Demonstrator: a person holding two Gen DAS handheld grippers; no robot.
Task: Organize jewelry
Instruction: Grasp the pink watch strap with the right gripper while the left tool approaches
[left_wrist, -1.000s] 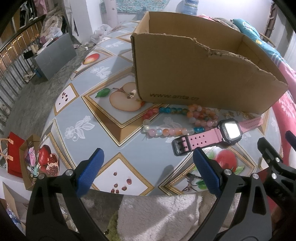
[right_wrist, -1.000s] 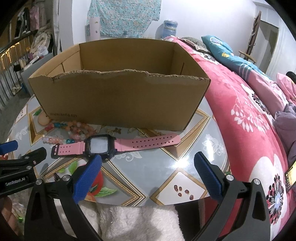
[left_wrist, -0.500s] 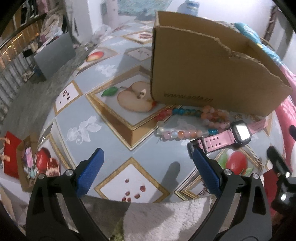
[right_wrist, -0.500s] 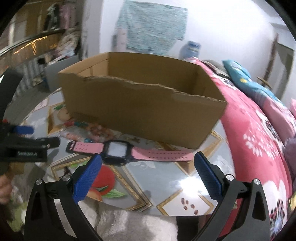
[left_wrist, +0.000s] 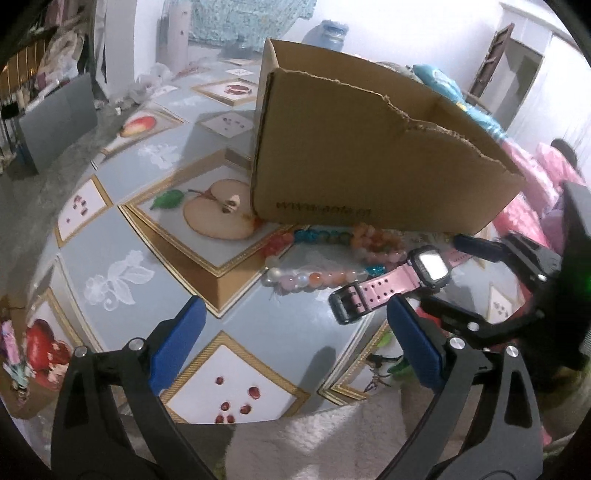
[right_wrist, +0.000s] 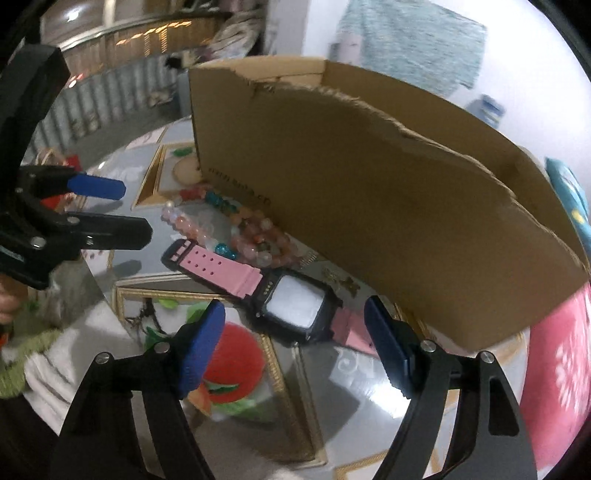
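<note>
Watch (right_wrist: 291, 306), pink-strapped, lies flat on the table (left_wrist: 122, 236) in front of the box (left_wrist: 369, 155), beside the beads (left_wrist: 317, 254). Right gripper (right_wrist: 295, 343) straddles its face, jaws closing, pads not yet touching. Left gripper (left_wrist: 291, 336) hangs released, wide, nothing between.

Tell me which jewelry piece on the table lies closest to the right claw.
The pink-strapped watch with the black square case. It lies just ahead of the closing right claw, while the multicoloured bead bracelets lie farther away, against the cardboard box.
</note>
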